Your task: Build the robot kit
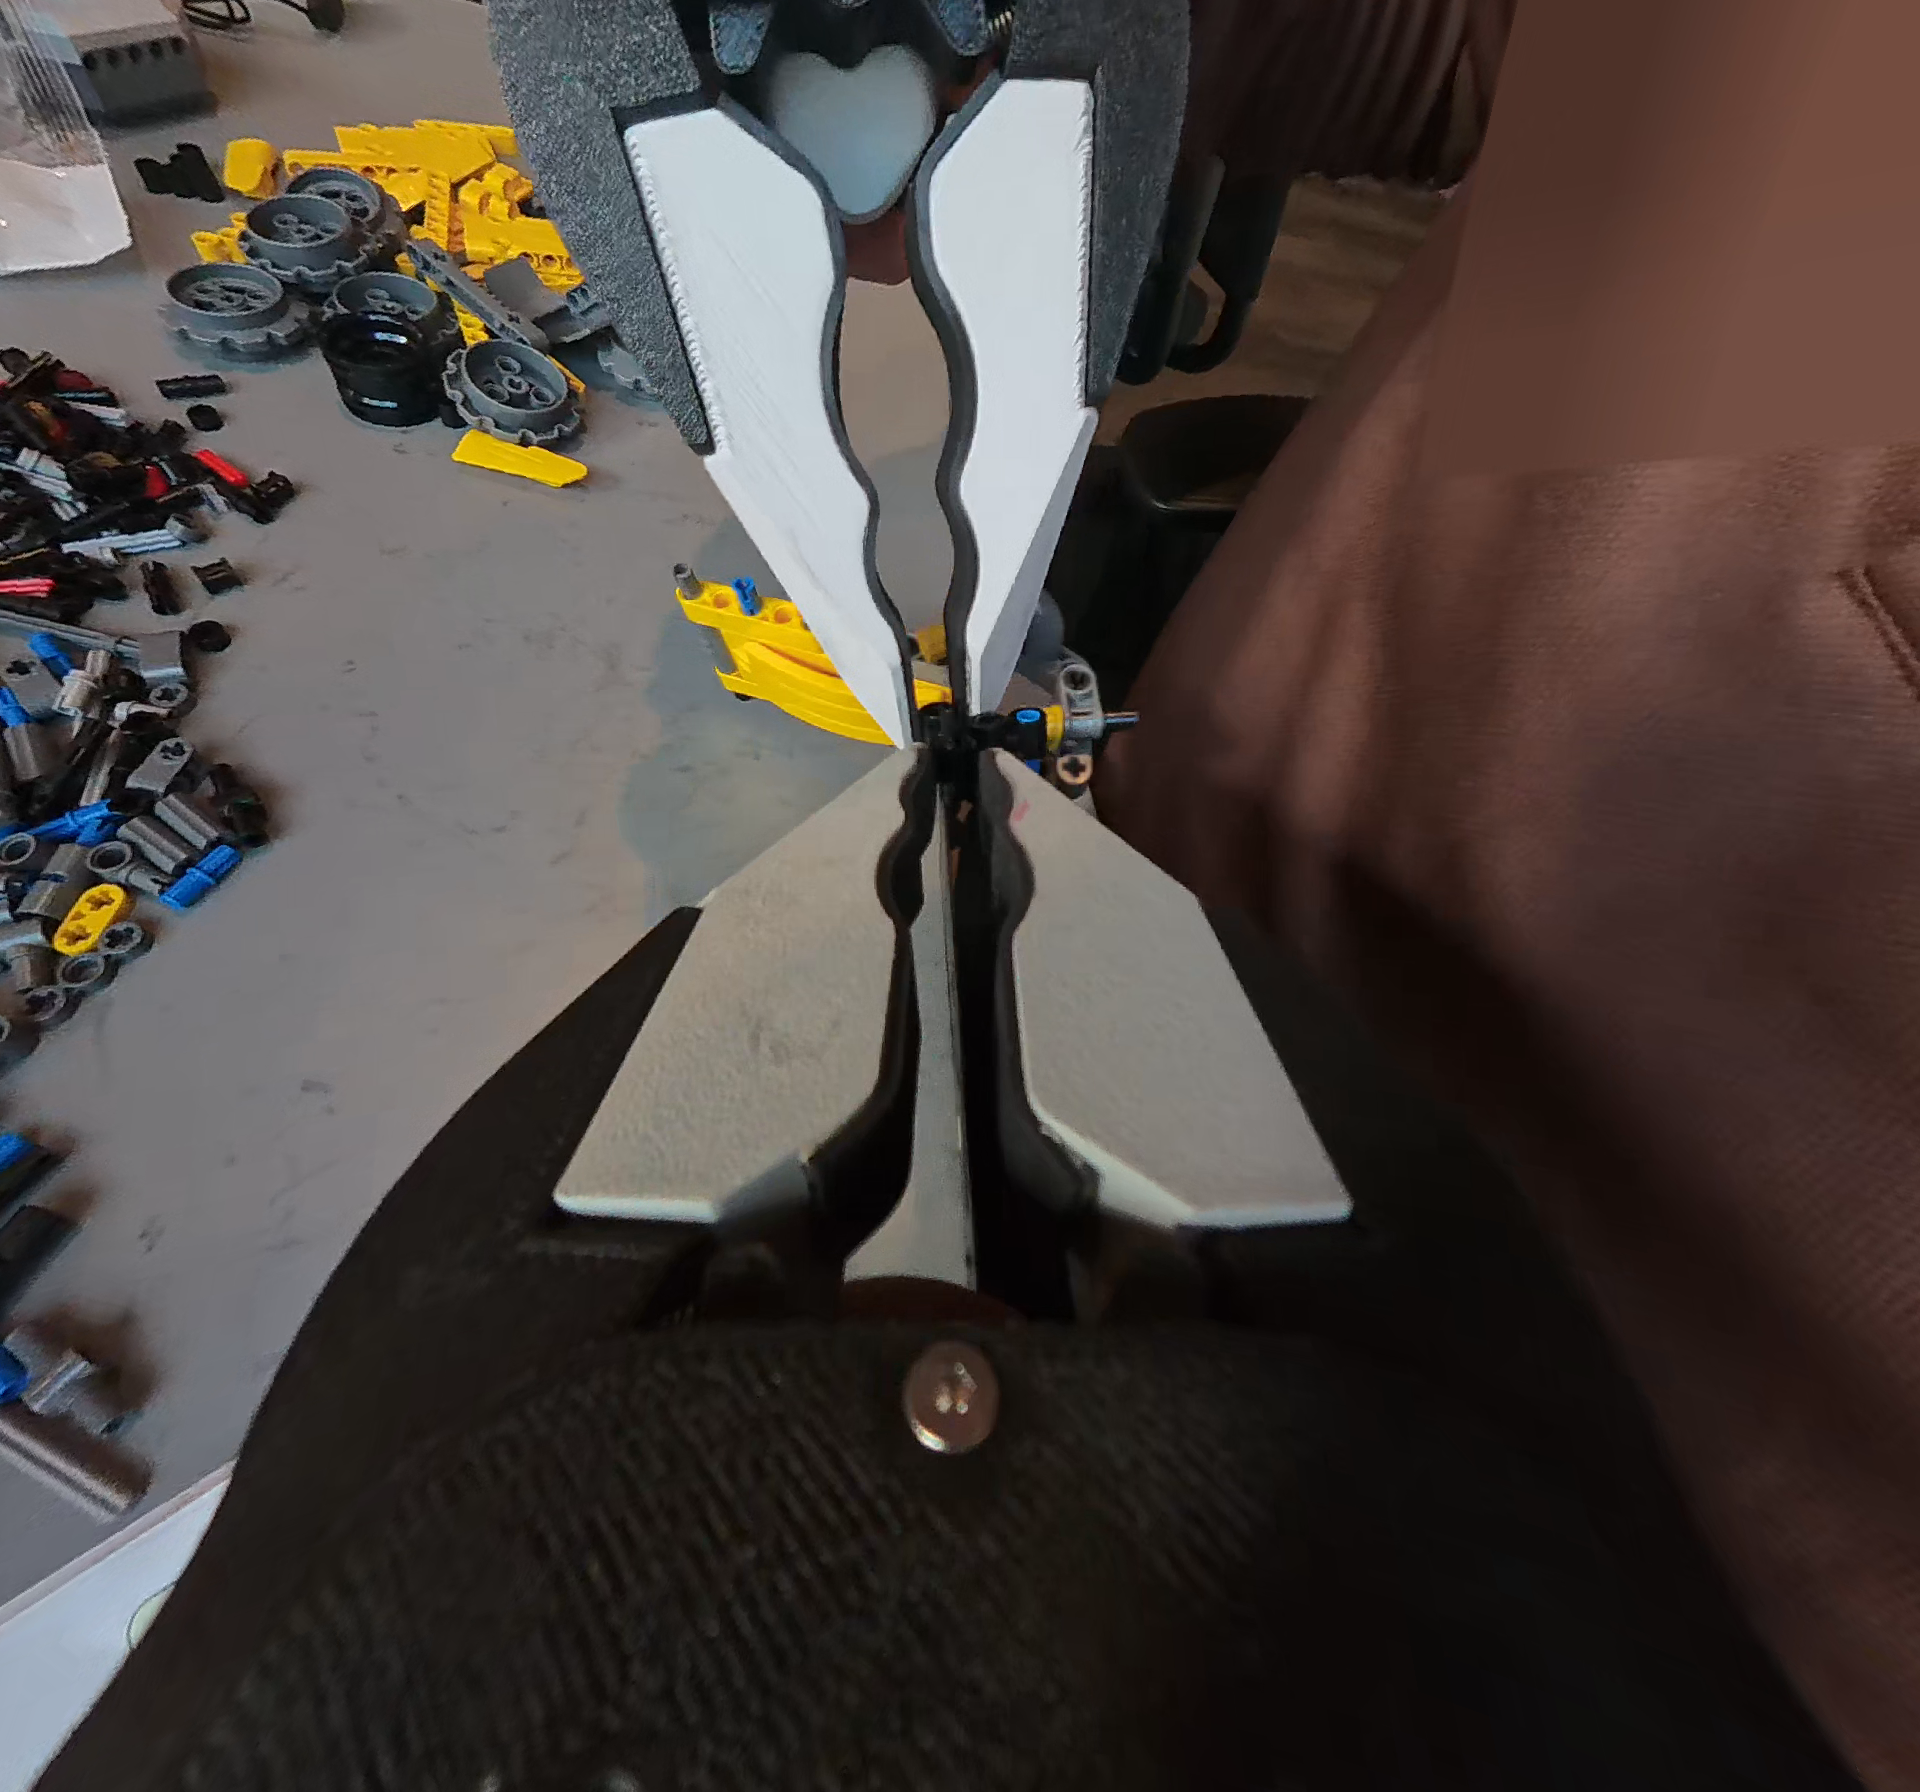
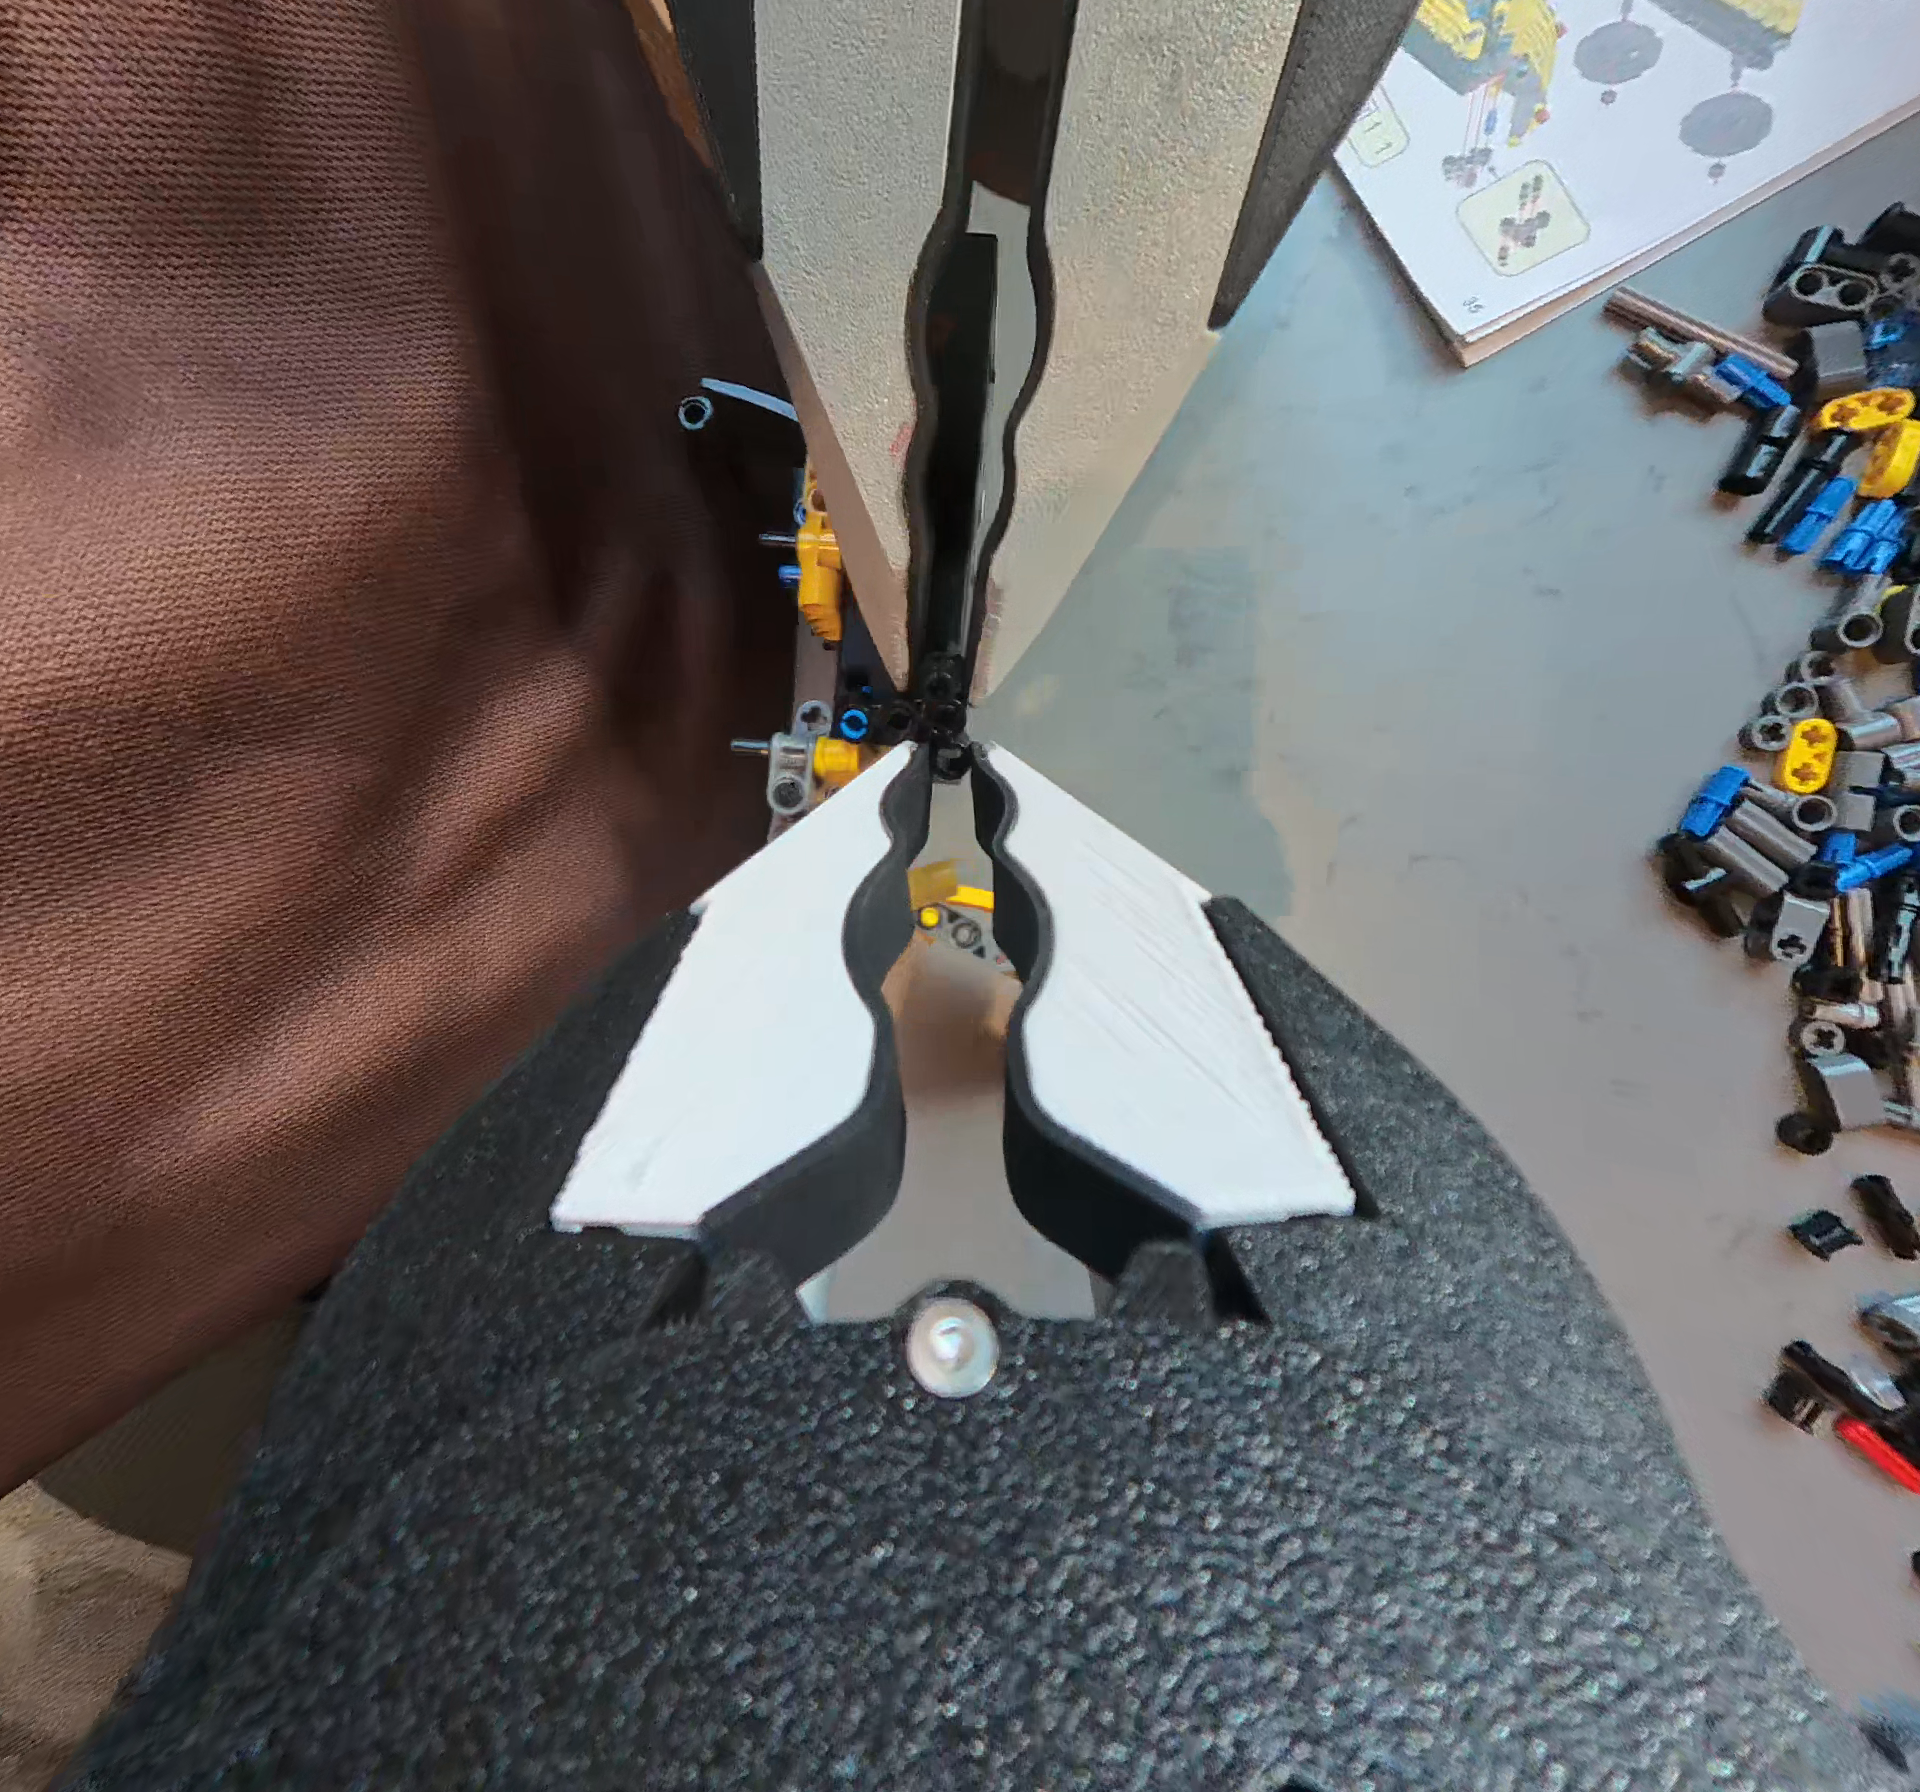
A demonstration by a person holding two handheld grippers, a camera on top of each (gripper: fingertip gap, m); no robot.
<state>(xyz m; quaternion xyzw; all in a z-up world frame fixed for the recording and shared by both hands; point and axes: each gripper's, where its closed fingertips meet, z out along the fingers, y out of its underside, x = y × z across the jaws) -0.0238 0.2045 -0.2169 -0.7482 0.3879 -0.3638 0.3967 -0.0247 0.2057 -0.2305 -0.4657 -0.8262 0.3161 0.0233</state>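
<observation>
Tip to tip above the grey table (image 1: 468,755), the two hand-held grippers meet on one small black connector piece (image 1: 987,726), which hangs in the air between them and clear of the tabletop. We see the left gripper (image 1: 948,778) coming up from the bottom of its own view, its pale fingers drawn almost together and pinching the lower end of the piece. The right gripper (image 2: 945,755) faces it with white fingers narrowed to a slit at the tips, nipping the same piece from the opposite side. A blue pin, a yellow bit and a grey link jut sideways from the black piece, toward the person's brown garment (image 1: 1558,807). Just behind the grippers a yellow beam assembly (image 1: 764,646) lies on the table. Farther off to the left sit dark grey wheels (image 1: 301,236), a pile of yellow beams (image 1: 457,173) and a scatter of black, grey and blue pins (image 1: 94,703). From the right wrist view we also make out an open instruction booklet (image 2: 1621,132) at the table's far corner, beside more loose pins.
</observation>
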